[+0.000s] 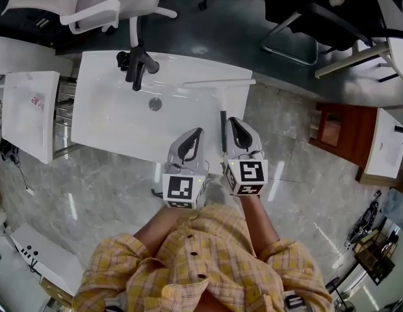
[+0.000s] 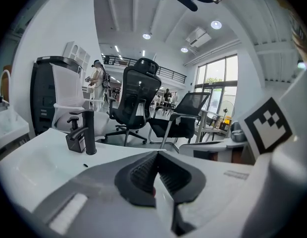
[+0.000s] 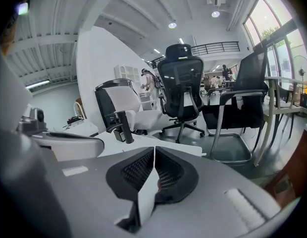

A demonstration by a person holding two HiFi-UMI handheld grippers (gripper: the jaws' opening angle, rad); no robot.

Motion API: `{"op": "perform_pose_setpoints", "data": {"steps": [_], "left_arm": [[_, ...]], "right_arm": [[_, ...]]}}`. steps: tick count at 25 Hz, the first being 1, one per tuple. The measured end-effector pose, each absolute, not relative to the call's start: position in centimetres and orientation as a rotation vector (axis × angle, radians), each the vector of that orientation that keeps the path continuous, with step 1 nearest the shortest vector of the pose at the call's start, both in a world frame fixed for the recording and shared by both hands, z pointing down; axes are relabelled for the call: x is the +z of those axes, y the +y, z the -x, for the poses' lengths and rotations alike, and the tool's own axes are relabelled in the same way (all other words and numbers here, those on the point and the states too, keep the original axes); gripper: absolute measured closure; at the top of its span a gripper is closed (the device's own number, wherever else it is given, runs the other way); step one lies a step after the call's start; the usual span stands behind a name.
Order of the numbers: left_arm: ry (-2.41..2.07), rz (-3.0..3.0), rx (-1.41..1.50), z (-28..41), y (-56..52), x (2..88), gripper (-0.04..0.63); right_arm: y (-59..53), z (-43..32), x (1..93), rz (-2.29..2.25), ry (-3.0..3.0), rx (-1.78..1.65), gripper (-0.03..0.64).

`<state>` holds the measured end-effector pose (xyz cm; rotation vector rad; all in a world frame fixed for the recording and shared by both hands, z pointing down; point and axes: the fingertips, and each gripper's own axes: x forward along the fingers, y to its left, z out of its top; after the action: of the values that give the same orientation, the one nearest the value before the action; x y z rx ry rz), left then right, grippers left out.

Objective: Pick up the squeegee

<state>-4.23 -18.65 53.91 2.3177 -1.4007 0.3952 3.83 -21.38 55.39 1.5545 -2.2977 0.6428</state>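
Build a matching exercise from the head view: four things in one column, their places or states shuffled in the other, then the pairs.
Things:
1. faucet
2. drain
3. squeegee
4. right tongs

Places or states:
A. shut, near the front right corner of the basin
B. lying at the basin's right end
C. in the middle of the basin
D. standing at the basin's far edge

Pairs: 1-D, 2-C, 3-B, 4-A
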Motion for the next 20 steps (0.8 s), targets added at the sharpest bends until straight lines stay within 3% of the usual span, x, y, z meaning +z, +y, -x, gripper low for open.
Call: {"op": "perform_pose_setpoints", "data": {"steps": [14,20], "left_arm": [[-1.372,-2.300,0.430,5.0,-20.0,55.7,0.597],[-1.376,-2.282,0.440,5.8,-20.5,56.5,0.597]], "right_arm": [[-24.4,-3.1,60.7,-1.543,-2.203,0.725,0.522],[-25.3,-3.2,62.9,-1.531,-2.157,0.740,0.512]]}}
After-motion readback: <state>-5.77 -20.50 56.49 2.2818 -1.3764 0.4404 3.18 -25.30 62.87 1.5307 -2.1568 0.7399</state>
